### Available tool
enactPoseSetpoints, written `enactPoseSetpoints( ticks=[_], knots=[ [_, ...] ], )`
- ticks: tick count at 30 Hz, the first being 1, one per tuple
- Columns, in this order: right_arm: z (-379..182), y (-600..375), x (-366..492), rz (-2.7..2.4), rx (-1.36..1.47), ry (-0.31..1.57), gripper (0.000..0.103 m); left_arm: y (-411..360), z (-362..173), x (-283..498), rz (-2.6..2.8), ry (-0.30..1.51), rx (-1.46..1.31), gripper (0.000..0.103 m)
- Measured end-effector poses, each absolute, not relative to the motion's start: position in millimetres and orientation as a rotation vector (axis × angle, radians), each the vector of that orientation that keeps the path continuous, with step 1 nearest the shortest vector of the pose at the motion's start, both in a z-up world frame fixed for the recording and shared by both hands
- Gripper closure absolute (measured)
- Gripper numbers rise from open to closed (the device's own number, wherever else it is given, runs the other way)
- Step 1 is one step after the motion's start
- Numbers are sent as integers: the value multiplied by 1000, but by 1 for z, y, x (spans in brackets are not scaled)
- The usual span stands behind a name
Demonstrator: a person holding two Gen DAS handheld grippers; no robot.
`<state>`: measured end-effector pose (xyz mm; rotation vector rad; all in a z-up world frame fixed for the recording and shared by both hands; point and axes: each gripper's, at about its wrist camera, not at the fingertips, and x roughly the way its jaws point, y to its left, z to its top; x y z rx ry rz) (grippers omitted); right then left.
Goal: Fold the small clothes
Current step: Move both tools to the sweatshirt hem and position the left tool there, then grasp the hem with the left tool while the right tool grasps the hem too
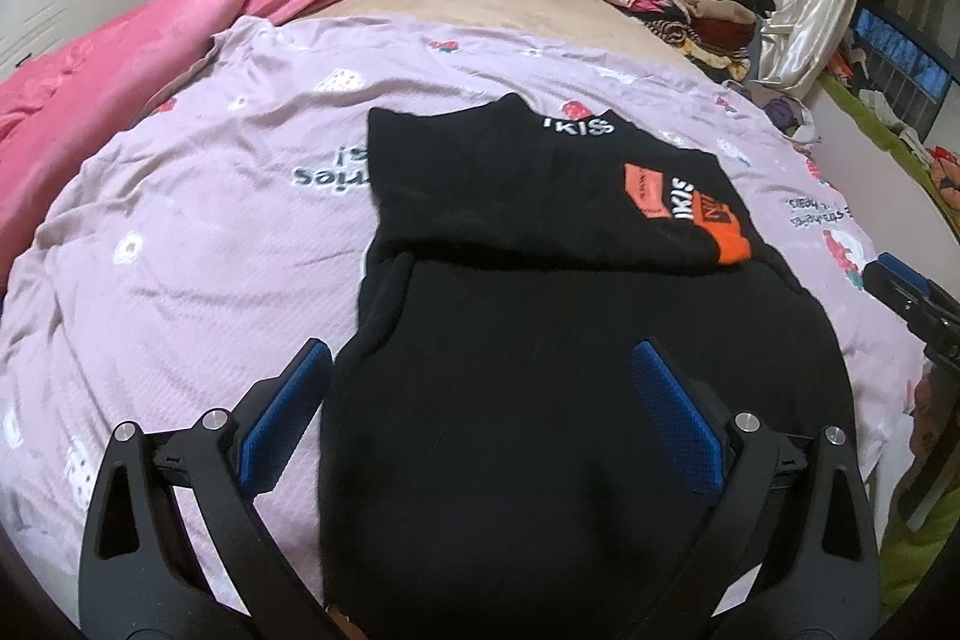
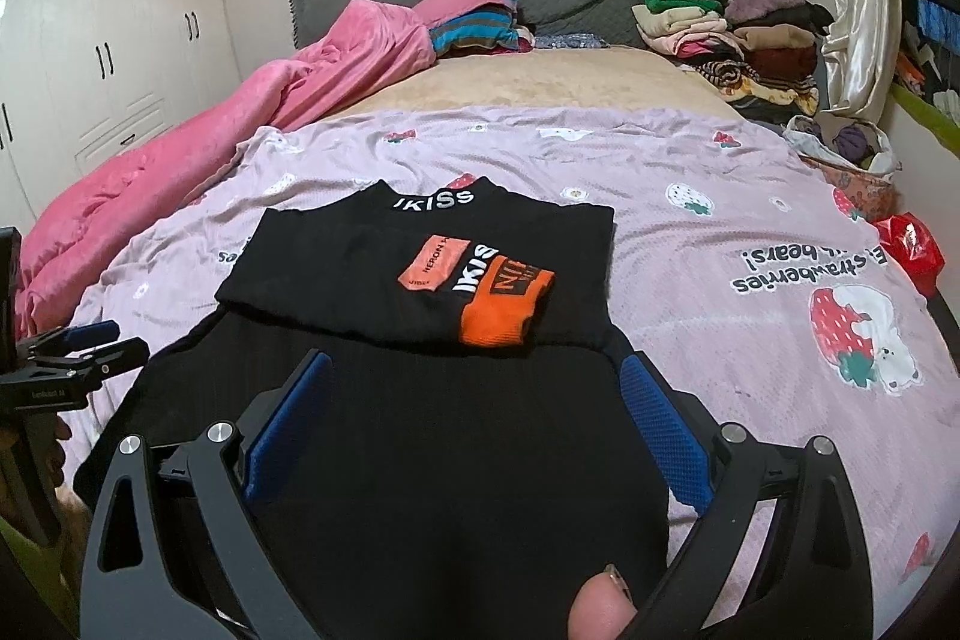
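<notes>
A black garment (image 2: 384, 460) is laid flat on the lilac strawberry-print sheet (image 2: 750, 220) of the bed, its far part already folded over so that the sleeve with the orange cuff (image 2: 501, 319) lies across the body and the white lettering at the collar (image 2: 433, 200) faces up. The right claw (image 2: 474, 424) is held wide over the near half of the garment, nothing gripped; the left claw (image 1: 480, 400) is likewise spread wide, one pad beyond the left edge and one over the cloth. The next fold is judged to be the near hem taken up to the collar (both bottom corners should be pinched together, lifted evenly, and laid square so the cuff is not dragged askew). The near hem itself is cut off at the frame bottom in both views. A fingertip (image 2: 600, 607) intrudes at the lower edge. Stacked clothes (image 2: 732, 34) and a pink blanket (image 2: 240, 112) lie well apart, near the headboard.
</notes>
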<state>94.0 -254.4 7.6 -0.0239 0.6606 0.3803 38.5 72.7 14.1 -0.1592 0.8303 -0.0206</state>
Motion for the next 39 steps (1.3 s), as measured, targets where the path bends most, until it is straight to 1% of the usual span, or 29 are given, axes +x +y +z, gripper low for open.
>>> enactPoseSetpoints(
  ticks=[12,23,25,27,28,30,35,39],
  knots=[
    [7,-260,76,396,-37,661,7,98,9,9,-12,862,-208,10],
    [0,-272,65,392,-28,674,7,107,-11,-25,-39,926,-244,10],
    [-2,-274,63,393,-29,678,7,109,-15,-31,-57,936,-266,14],
    [-3,-276,61,393,-33,679,7,109,-20,-35,-71,950,-277,23],
    [-3,-277,59,394,-33,679,7,109,-22,-36,-84,957,-289,25],
    [-4,-280,57,394,-34,680,7,109,-29,-39,-104,977,-321,32],
    [-11,-289,51,394,-38,698,7,103,-38,-46,-118,999,-322,38],
    [-20,-298,42,401,-59,735,7,102,-39,-51,-117,998,-332,51]
  ],
)
